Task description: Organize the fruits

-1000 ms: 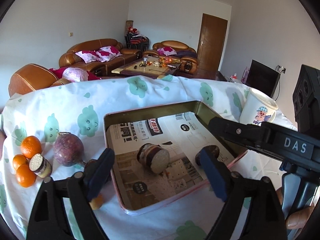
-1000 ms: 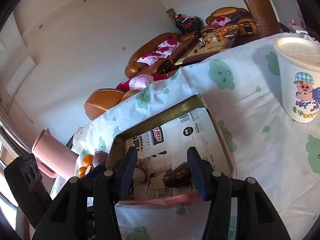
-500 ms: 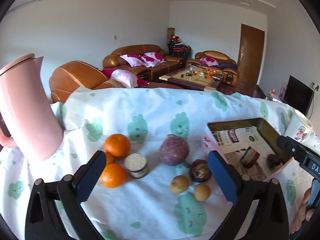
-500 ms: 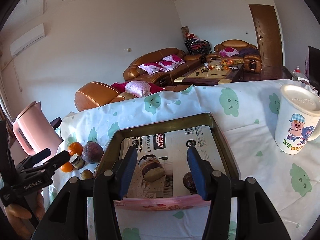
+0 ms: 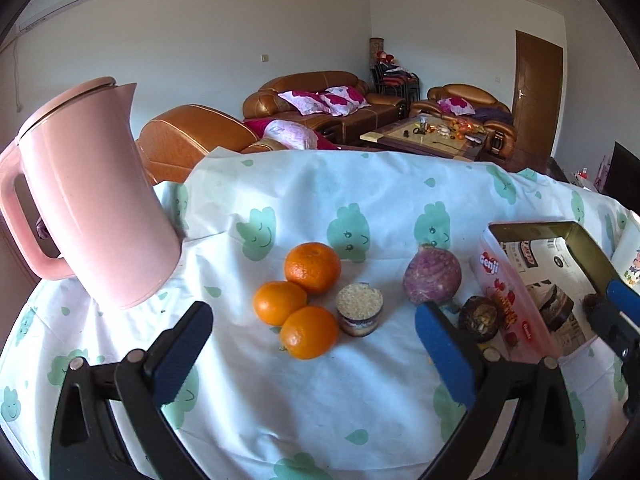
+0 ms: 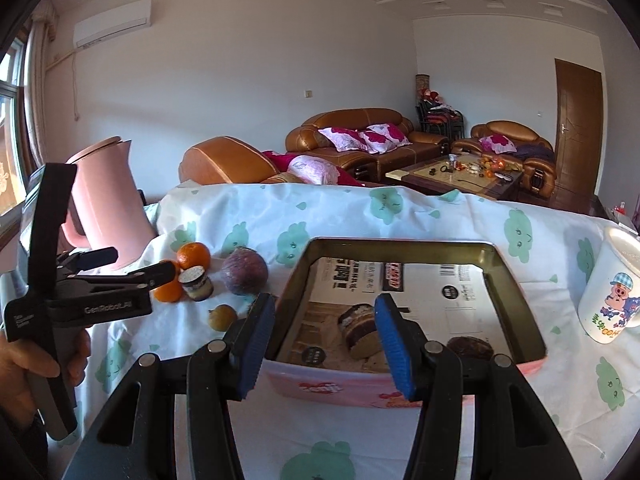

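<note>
1. The counter [image 5: 320, 400] is draped in cloth; open room is left at its near edge.
2. The tin [image 6: 516, 292] sits toward the right edge, two pieces already inside.
3. The oranges [image 5: 312, 268] lie mid-counter and are best approached from the near edge.
4. The left gripper [image 5: 312, 344] and the right gripper [image 6: 324, 344] are empty, jaws wide.

- A pink kettle [image 5: 92, 204] is seen standing at the left end of the worktop [image 5: 320, 408], which is covered by a white cloth printed with green figures.
- A white cartoon mug [image 6: 612, 292] is set at the right end.
- Brown leather sofas [image 6: 360, 136] with pink-flowered cushions are placed around a cluttered coffee table [image 6: 460, 172] behind.
- A brown door [image 6: 578, 132] is shown closed.
- An air conditioner [image 6: 114, 22] is mounted high on the wall.
</note>
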`<action>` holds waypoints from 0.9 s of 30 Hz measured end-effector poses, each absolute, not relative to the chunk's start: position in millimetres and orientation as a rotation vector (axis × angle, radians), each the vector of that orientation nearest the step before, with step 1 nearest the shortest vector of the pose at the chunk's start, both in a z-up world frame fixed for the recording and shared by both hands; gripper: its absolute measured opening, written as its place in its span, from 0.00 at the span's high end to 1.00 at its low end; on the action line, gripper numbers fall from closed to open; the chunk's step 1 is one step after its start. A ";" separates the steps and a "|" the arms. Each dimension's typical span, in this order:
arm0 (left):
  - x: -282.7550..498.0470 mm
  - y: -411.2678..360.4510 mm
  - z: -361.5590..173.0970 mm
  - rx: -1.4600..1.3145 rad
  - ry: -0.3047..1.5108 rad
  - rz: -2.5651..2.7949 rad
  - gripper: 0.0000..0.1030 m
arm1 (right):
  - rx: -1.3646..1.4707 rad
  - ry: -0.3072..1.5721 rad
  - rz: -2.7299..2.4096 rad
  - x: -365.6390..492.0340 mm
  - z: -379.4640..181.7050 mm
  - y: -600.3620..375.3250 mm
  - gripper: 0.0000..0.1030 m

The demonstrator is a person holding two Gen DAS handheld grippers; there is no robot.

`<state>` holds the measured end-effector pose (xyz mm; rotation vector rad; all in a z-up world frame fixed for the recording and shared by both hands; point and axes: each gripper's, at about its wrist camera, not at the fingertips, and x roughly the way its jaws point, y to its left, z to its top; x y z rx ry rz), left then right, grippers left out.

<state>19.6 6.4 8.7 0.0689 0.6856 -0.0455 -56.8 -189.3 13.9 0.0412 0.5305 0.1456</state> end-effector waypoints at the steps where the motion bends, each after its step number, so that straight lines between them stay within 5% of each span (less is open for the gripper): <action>1: 20.5 9.6 9.7 0.054 0.690 -0.044 0.00 | 0.023 0.534 0.162 -57.4 13.7 -180.1 0.47; 6: 20.8 18.7 13.1 0.035 0.688 -0.017 0.00 | -0.085 0.570 0.215 -53.5 7.5 -134.7 0.50; 10: 20.9 27.1 16.6 0.044 0.668 0.021 0.00 | -0.200 0.625 0.240 -43.3 -3.2 -105.2 0.67; 27: 25.0 34.0 15.8 0.020 0.675 0.014 0.00 | -0.483 0.781 0.130 -10.6 -37.3 -79.3 0.75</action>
